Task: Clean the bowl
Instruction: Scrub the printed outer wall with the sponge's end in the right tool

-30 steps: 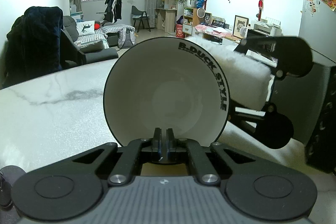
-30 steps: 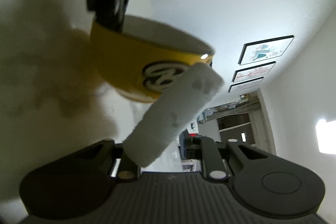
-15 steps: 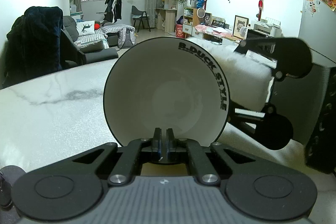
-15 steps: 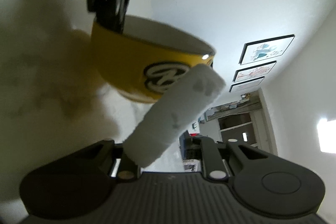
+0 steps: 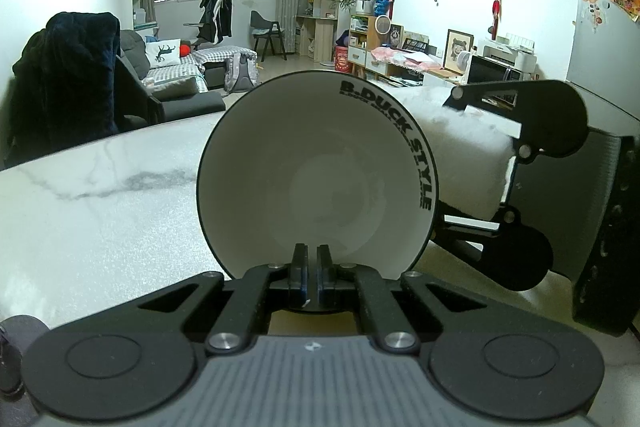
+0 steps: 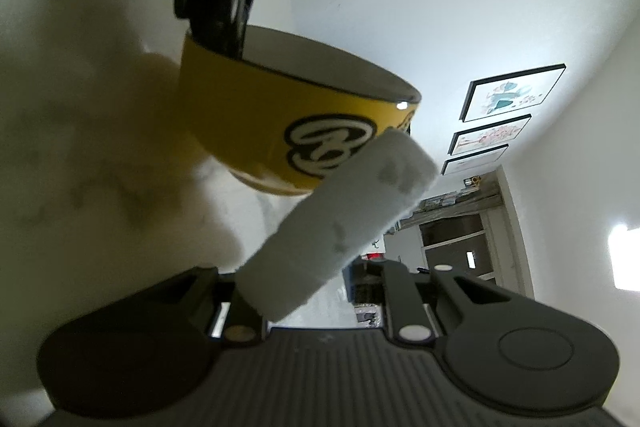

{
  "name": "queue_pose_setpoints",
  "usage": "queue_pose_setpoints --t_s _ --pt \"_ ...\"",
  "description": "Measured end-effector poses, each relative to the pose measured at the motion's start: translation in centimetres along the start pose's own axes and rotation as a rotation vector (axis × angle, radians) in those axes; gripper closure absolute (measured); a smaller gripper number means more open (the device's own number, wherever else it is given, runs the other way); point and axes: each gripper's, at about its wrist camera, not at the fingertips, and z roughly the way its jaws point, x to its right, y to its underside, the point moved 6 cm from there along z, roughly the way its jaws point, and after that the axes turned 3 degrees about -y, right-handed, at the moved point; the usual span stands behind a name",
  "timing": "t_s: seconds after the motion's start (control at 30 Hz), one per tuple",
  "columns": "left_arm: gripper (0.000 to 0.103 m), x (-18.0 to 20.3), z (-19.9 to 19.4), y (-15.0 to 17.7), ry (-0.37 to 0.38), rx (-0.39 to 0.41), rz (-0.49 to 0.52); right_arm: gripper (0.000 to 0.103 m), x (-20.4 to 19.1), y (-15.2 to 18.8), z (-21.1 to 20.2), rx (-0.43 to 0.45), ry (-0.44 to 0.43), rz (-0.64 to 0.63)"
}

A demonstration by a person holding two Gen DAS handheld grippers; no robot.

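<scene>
The left gripper (image 5: 311, 267) pinches the bowl (image 5: 316, 183) by its rim, tipped on edge above the table (image 5: 100, 211), its white inside bare. The right gripper (image 6: 316, 291) clamps a white cloth (image 6: 340, 227) against the bowl's yellow outside.

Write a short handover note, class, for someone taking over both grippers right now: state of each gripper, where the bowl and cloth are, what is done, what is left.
Left gripper: shut on the rim of the bowl, which is tipped on edge above the marble table, white inside facing the left camera.
Right gripper: shut on the folded white cloth, which lies against the bowl's yellow outer wall.
Done: bowl lifted and cloth brought to the outside.
Left: the inside looks clean from here; whether the outside is fully wiped cannot be told. Probably finish wiping, then set the bowl down and let go of both.
</scene>
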Motion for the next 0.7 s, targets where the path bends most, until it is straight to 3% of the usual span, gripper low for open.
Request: queue_pose_setpoints --t_s 0.17,0.47,0.7 --pt "0.1 0.3 -0.1 0.0 0.005 -0.001 -0.008 0.085 0.2 -0.7 -1.0 0.035 0.024 0.007" --pt "0.1 0.6 -0.3 0.2 0.0 0.0 0.0 0.087 -0.2 0.1 0.2 -0.003 -0.021 0.012" --pt "0.1 1.0 -0.4 0.3 0.006 -0.001 -0.012 0.087 0.2 -0.7 -1.0 0.035 0.017 0.015"
